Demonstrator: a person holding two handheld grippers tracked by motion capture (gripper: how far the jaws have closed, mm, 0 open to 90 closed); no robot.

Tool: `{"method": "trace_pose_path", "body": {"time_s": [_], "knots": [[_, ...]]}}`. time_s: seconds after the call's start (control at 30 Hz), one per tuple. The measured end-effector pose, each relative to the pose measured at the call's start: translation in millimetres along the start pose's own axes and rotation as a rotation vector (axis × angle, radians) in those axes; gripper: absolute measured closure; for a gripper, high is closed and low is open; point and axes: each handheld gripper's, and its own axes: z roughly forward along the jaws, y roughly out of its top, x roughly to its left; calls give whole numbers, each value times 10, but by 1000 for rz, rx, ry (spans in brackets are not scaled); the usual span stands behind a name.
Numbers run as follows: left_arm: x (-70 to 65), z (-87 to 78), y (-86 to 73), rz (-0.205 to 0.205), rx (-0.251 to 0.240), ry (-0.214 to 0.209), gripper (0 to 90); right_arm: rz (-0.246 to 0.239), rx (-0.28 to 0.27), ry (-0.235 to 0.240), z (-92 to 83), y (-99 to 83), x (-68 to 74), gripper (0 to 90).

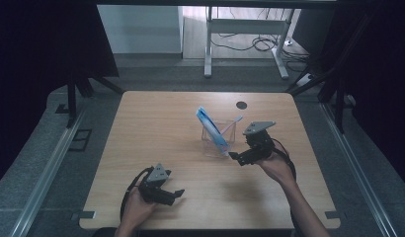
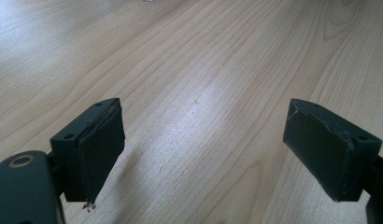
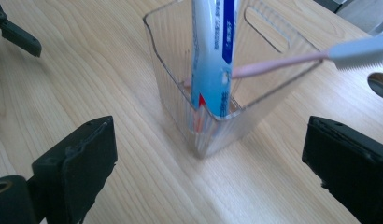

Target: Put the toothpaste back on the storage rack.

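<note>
A clear plastic holder (image 1: 208,140) stands upright at the middle of the wooden table (image 1: 156,128). A blue and white toothpaste tube (image 1: 210,126) leans in it, and a pink toothbrush (image 1: 231,124) with a pale head rests across it. My right gripper (image 1: 237,157) hovers just right of the holder, open with nothing between its jaws. In the right gripper view the holder (image 3: 171,60), the tube (image 3: 213,60) and the brush (image 3: 292,58) lie just ahead of the right gripper (image 3: 208,168). My left gripper (image 1: 177,193) rests near the front edge, open over bare wood (image 2: 203,70).
A round dark hole (image 1: 241,105) is set in the table behind the holder. Beyond the far edge stand desk legs and cables (image 1: 260,42) on the floor. Dark curtains hang at both sides.
</note>
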Motion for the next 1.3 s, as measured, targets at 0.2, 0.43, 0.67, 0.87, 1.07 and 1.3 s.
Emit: {"method": "trace_pose_path", "body": {"time_s": [0.2, 0.43, 0.67, 0.87, 1.07, 1.3], "knots": [[4, 2, -5, -5, -1, 1, 129, 18, 4, -17, -82, -146, 12, 31], [0, 7, -4, -2, 2, -1, 130, 51, -3, -19, -187, -352, 28, 26], [-13, 9, -2, 9, 6, -2, 129, 81, -27, -36, -268, -595, 58, 25], [-12, 7, -6, 9, 7, 4, 129, 98, -50, -68, -319, -797, 81, 29], [7, 1, -15, 3, 14, 26, 130, 109, -86, -81, -311, -998, 125, 29], [8, 6, -18, 13, 29, 44, 129, 94, -23, -76, -213, -1186, 166, 16]]}}
